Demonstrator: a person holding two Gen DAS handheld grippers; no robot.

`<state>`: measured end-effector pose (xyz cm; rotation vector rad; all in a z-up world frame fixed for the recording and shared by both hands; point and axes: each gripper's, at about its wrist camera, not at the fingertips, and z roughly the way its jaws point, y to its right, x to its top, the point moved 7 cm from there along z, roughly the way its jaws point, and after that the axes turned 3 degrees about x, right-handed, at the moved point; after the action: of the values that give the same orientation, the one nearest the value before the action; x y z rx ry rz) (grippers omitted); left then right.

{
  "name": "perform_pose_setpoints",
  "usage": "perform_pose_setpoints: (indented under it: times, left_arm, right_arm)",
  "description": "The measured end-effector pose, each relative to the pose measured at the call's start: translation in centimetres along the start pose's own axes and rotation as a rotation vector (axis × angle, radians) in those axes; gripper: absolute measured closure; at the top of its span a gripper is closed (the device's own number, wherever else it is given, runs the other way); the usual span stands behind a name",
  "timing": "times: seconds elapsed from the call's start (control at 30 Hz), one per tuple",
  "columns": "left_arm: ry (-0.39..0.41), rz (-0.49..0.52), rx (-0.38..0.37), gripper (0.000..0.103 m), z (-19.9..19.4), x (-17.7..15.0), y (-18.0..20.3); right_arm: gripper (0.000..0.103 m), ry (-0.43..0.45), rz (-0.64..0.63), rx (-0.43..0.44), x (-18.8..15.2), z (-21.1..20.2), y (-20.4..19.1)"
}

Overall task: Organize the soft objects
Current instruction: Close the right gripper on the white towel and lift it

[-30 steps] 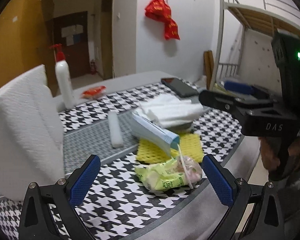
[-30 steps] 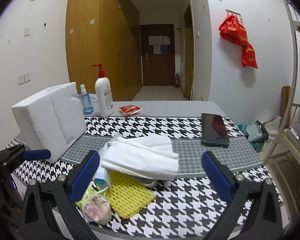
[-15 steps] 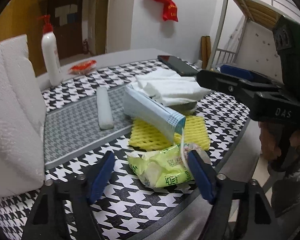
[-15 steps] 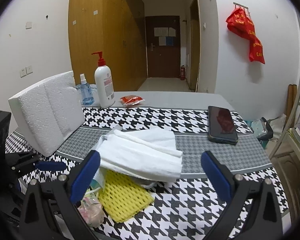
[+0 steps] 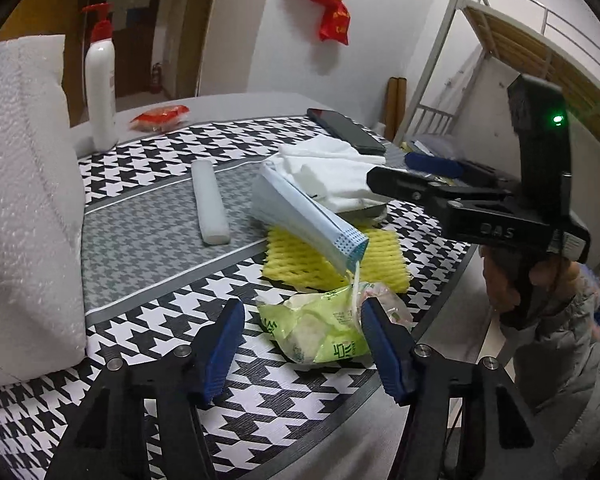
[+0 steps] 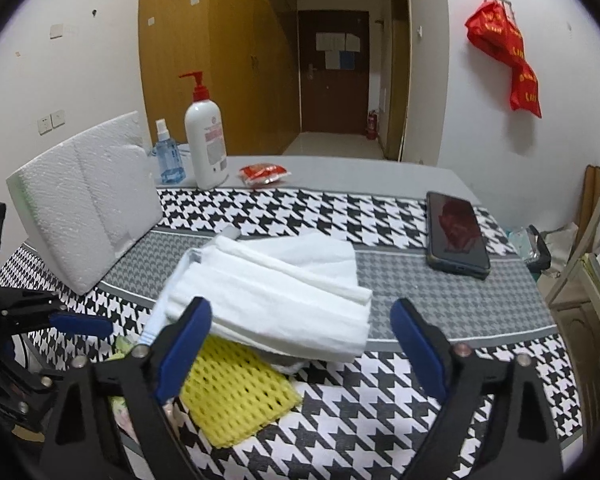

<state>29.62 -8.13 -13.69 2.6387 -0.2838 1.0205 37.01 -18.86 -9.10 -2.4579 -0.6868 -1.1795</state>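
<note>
The step in hand looks like the opening double pickup from the pile of soft things near the front edge of the houndstooth-covered table (image 5: 148,216). The left gripper (image 5: 300,340) has just been closing; its blue pads now stand about half apart around the crumpled green snack bag (image 5: 320,328). The right pad lies at the bag's edge, while the left pad shows a strip of cloth between itself and the bag, so nothing is gripped yet. The right gripper (image 6: 300,344) has just begun narrowing but is still wide, with the folded white towel (image 6: 284,292) lying in the gap and neither pad touching it. That towel sits on a yellow foam mesh sleeve (image 6: 236,396), and a stack of blue face masks (image 5: 304,216) leans against the pile, its loose ear loop trailing down onto the bag. To the left, well apart, stand a white foam block (image 5: 24,200) and a small foam stick (image 5: 210,204). The next move seems to call for the left pads to press in on the bag without catching the mask loop, and for the right gripper to drop lower so it can pinch the towel's thick folded edge rather than skim over it.
</note>
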Motion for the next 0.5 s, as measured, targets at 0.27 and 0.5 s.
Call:
perform_pose_setpoints:
  times: [0.27, 0.5]
  left_arm:
    - [-0.010, 0.029, 0.003, 0.041, 0.7, -0.1, 0.6]
    - [-0.030, 0.050, 0.005, 0.041, 1.0, -0.2, 1.3]
  right_arm:
    - [0.057, -0.060, 0.008, 0.048, -0.5, 1.5, -0.5]
    - [0.083, -0.065, 0.022, 0.061, -0.5, 0.9, -0.5]
